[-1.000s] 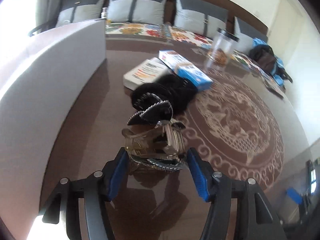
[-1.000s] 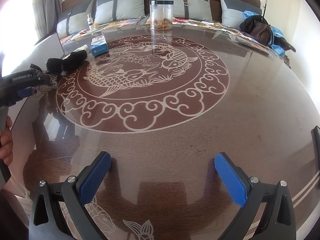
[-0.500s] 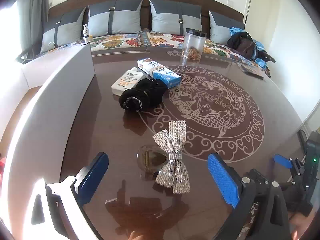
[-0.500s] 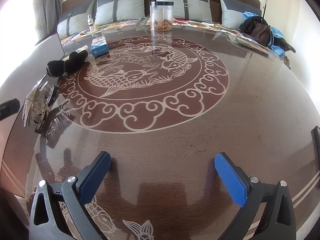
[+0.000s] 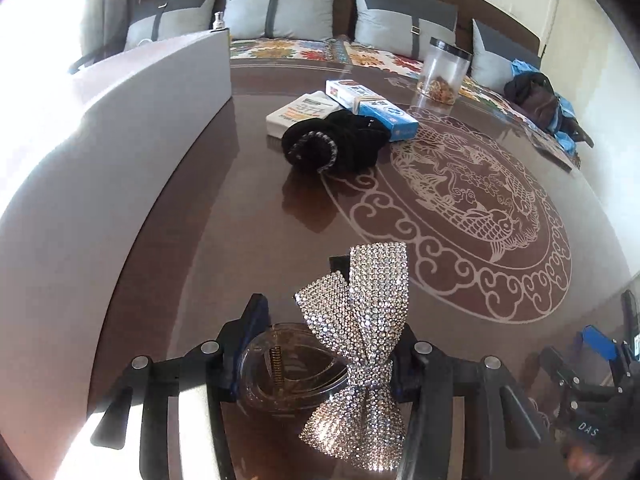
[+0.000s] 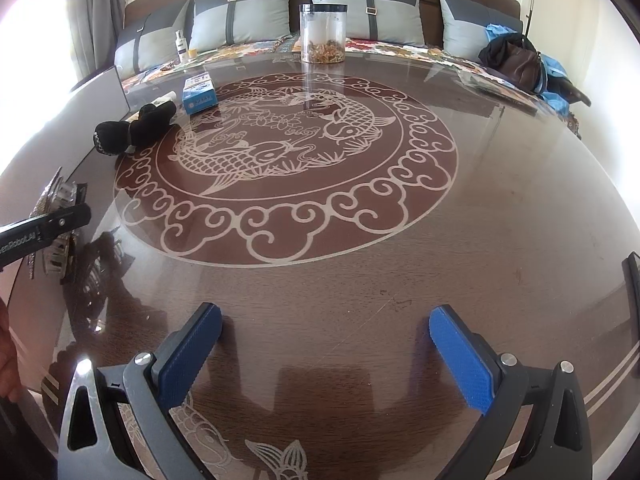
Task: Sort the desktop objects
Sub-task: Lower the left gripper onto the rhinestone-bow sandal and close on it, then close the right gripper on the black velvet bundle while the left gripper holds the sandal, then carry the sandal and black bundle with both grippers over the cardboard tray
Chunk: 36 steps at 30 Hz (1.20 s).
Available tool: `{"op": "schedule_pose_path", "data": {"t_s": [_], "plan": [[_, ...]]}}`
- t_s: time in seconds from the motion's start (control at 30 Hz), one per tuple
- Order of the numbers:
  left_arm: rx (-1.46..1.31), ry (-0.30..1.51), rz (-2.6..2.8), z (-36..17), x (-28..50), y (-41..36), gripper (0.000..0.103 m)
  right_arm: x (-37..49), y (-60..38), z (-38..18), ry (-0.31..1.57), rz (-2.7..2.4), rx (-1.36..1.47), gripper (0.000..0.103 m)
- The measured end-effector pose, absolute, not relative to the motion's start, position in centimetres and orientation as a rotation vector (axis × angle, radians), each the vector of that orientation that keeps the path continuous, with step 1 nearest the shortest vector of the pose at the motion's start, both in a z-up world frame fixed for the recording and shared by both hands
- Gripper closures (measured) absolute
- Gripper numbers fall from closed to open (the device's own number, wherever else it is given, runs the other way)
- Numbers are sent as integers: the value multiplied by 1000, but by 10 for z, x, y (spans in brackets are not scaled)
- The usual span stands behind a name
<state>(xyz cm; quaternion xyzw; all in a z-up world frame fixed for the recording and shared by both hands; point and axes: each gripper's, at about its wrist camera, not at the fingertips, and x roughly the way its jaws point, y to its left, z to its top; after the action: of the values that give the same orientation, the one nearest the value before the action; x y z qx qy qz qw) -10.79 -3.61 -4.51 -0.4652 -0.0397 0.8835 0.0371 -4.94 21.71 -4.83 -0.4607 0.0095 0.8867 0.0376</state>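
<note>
A silver rhinestone bow hair clip (image 5: 360, 320) with a clear claw clip base (image 5: 288, 376) sits on the dark glass table (image 5: 224, 208). My left gripper (image 5: 326, 356) is closed around it, its blue pads against both sides. The clip also shows at the left edge of the right wrist view (image 6: 60, 200), beside my left gripper's finger (image 6: 44, 232). My right gripper (image 6: 324, 356) is open and empty, low over the near table edge. A black scrunchie (image 5: 336, 144) lies further back.
A white box (image 5: 300, 112) and two blue-and-white boxes (image 5: 372, 108) lie behind the scrunchie. A clear jar (image 6: 323, 34) stands at the table's far edge. A grey panel (image 5: 100, 152) runs along the left. A dark bag (image 6: 516, 60) lies on the sofa.
My left gripper was wide open and pulled back from the bow clip half a second ago. It has now moved in and closed on the clip. The right gripper has not moved.
</note>
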Motion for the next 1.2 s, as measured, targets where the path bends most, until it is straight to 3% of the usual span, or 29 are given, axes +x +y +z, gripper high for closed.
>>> {"op": "schedule_pose_path", "data": {"t_s": [0.1,0.27,0.33,0.47,0.7,0.73,0.83,1.03,1.2], "plan": [[-1459,-117,2740,-48,-94,-46,53,-51,219,-46,19,2727,-1472,0],[-1474,-206,2716,-48,-89,-56,53,-64,205,-28,203,2919,-1490,1],[-1476,-229,2707,-48,-86,-60,53,-93,179,-19,207,3002,-1522,1],[-1464,-251,2721,-42,-82,-70,53,-177,127,-7,421,3078,-1639,5],[-1487,-350,2720,-45,-87,-90,53,-277,39,-27,134,2941,-1837,11],[-1492,-356,2716,-46,-87,-91,53,-279,33,-31,59,2933,-1841,32],[-1487,-345,2708,-46,-87,-89,53,-261,33,-32,-84,3021,-1752,49],[-1446,-247,2651,-49,-85,-60,53,-163,94,-30,-275,3082,-1621,51],[-1366,-118,2632,-49,-77,-25,53,-73,160,-28,-210,3030,-1527,51]]}}
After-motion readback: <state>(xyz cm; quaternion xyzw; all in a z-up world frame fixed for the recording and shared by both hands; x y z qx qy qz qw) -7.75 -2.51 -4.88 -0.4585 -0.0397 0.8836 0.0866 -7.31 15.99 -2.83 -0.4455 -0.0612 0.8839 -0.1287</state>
